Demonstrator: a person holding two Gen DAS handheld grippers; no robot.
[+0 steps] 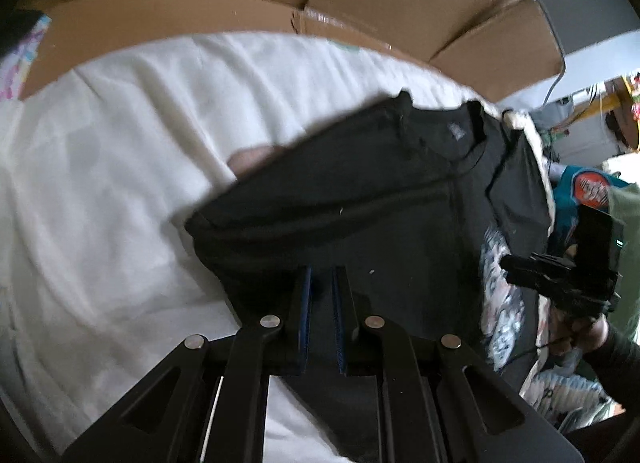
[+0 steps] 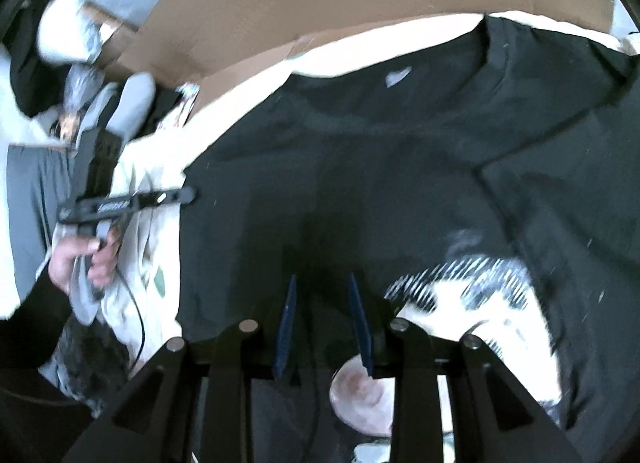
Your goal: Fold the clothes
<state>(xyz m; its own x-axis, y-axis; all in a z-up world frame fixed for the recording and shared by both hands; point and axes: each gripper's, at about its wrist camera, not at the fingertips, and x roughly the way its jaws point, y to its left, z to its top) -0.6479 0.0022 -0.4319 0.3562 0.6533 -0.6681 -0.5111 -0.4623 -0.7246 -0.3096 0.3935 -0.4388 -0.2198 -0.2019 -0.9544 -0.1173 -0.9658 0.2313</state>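
Observation:
A black T-shirt [image 1: 360, 191] with a white and grey print [image 1: 500, 303] lies on white bedding [image 1: 100, 183], collar toward the far side. My left gripper [image 1: 322, 273] is at its near edge, blue pads almost together with black cloth pinched between them. In the right wrist view the shirt [image 2: 360, 151] fills the frame. My right gripper [image 2: 322, 279] hangs over it close to the print [image 2: 460, 295], its jaws apart and its pads not pressing on the cloth. A hand [image 2: 80, 259] holds the left gripper [image 2: 188, 195] at the shirt's left edge.
Brown cardboard boxes [image 1: 200, 15] stand behind the bedding. More clothes, one teal [image 1: 588, 191], are piled on the right. A pinkish round patch [image 2: 360, 395] shows under the right gripper; I cannot tell what it is. Grey clothes and clutter [image 2: 100, 103] lie to the left.

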